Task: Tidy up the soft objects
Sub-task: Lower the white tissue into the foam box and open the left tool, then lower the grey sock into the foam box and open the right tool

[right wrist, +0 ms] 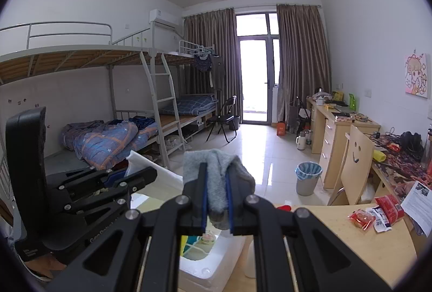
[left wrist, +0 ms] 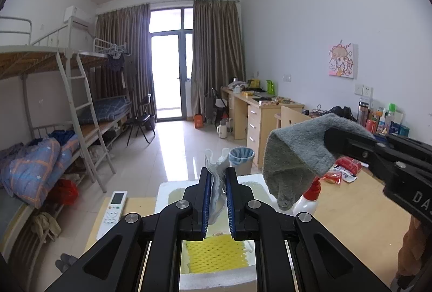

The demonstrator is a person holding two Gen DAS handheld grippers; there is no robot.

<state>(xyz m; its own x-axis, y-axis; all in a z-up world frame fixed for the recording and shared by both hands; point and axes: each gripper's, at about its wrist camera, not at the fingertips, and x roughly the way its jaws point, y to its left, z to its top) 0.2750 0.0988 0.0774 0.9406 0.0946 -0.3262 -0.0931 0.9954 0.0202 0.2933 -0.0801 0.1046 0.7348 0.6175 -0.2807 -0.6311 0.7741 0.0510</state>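
Grey sock (right wrist: 216, 178) hangs clamped in right hand-held gripper (right wrist: 217, 200).

Both wrist cams sit close behind their fingers, held above the bench (left wrist: 359, 213), facing down the room toward the balcony door (right wrist: 253, 78). Shared: bunk beds (left wrist: 67, 108), desks, white foam box (right wrist: 216, 262).

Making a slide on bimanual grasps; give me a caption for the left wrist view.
Left tool pinches white foam wrap over the foam box; right tool holds a grey sock aloft.
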